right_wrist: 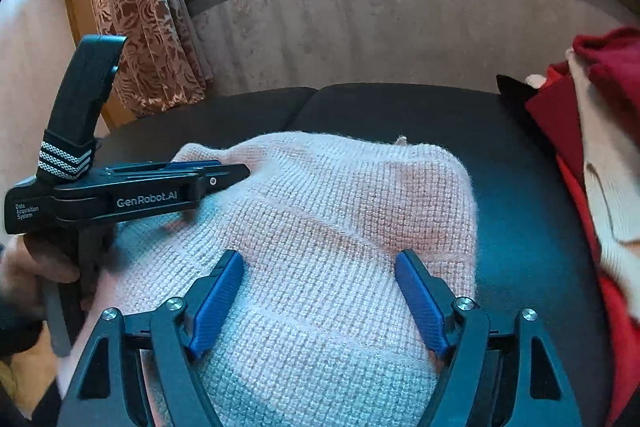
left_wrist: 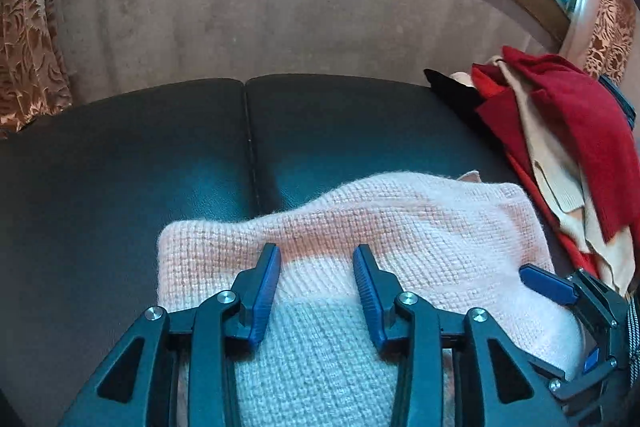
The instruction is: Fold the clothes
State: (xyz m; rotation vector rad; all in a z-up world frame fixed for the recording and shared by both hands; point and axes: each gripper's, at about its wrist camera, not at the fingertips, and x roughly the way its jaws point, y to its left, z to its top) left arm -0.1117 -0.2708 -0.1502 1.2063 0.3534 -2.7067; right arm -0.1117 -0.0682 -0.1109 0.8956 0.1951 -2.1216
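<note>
A folded pink and white knit sweater (left_wrist: 400, 223) lies on the black padded table (left_wrist: 120, 167). My left gripper (left_wrist: 316, 261) hovers open just over the sweater's near left part, nothing between its blue pads. My right gripper (right_wrist: 320, 267) stands open, wider than the left, over the sweater (right_wrist: 340, 195) near its right side, holding nothing. In the right wrist view the left gripper (right_wrist: 236, 169) lies side-on against the sweater's left edge, with a hand (right_wrist: 36, 267) on its grip. One blue finger (left_wrist: 544, 283) of the right gripper shows in the left wrist view.
A loose pile of red and cream clothes (left_wrist: 568, 131) sits on the table's right end, close to the sweater. A seam (left_wrist: 250, 147) splits the table top. A beige wall (left_wrist: 280, 7), patterned curtains (right_wrist: 136, 7) and a window sill stand behind the table.
</note>
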